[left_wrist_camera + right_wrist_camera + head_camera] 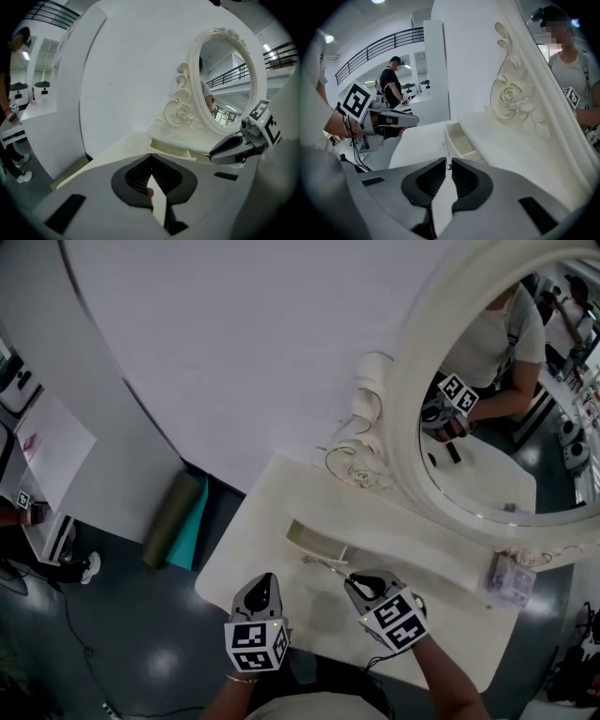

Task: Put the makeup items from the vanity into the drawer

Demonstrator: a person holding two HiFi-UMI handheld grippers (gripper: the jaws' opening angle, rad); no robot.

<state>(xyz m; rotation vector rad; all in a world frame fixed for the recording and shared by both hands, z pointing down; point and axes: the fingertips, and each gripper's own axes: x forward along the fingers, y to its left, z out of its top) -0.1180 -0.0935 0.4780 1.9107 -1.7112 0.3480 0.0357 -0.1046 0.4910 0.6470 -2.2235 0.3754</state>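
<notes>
**A:** Where is the makeup?

**B:** One small lilac box sits on the tabletop, well off to the right of the right tool. I count no other item.

**A:** And the drawer?

**B:** One drawer, open, is just ahead of that tool, with its long side running away from the tips.

**A:** The tools?

**B:** The right tool's jaws stand a narrow slit apart, gripping nothing I can see. The left tool is clenched and empty, farther from the box. I'd judge the right hand should fetch it.
</notes>
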